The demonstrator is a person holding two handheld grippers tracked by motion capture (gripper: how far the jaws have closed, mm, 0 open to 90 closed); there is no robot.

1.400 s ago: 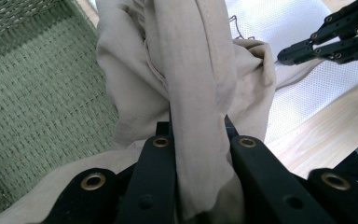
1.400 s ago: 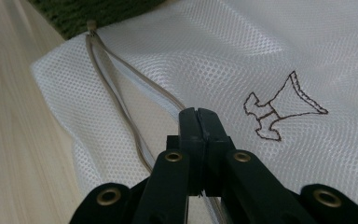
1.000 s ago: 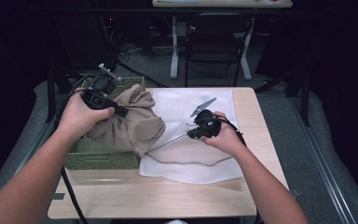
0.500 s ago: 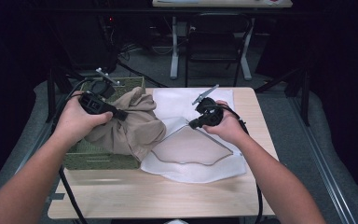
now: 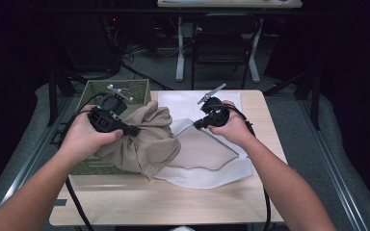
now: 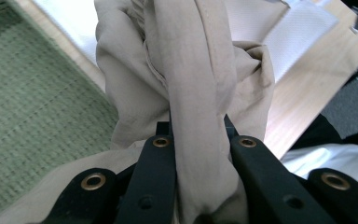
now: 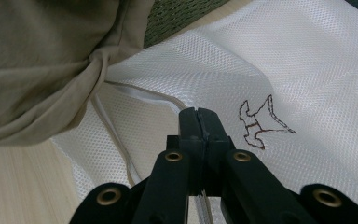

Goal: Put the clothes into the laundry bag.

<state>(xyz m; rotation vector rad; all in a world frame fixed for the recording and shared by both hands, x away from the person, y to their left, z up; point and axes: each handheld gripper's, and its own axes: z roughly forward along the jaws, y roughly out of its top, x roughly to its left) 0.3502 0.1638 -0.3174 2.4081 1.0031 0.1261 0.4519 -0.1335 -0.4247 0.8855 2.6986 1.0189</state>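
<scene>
A crumpled tan garment (image 5: 144, 144) hangs from my left gripper (image 5: 134, 130), half over the green woven basket (image 5: 120, 87) and half over the table. In the left gripper view the jaws of that gripper (image 6: 198, 128) are shut on a thick fold of the garment (image 6: 200, 93). My right gripper (image 5: 196, 126) is shut on the upper edge of a white mesh bag (image 5: 207, 151) and holds it raised, so the bag's mouth gapes toward the garment. The right gripper view shows this gripper (image 7: 199, 114) closed tight over the mesh bag (image 7: 307, 84), with the garment (image 7: 37, 60) at the left.
The basket sits at the table's left rear. A wooden table (image 5: 173, 202) has bare room along its front. A small dark stitched figure (image 7: 261, 122) marks the mesh. Chairs and desk legs stand on the floor behind the table.
The right gripper has lifted the bag's edge, opening its mouth wider. The left hand has carried the garment rightward, closer to the bag's mouth.
</scene>
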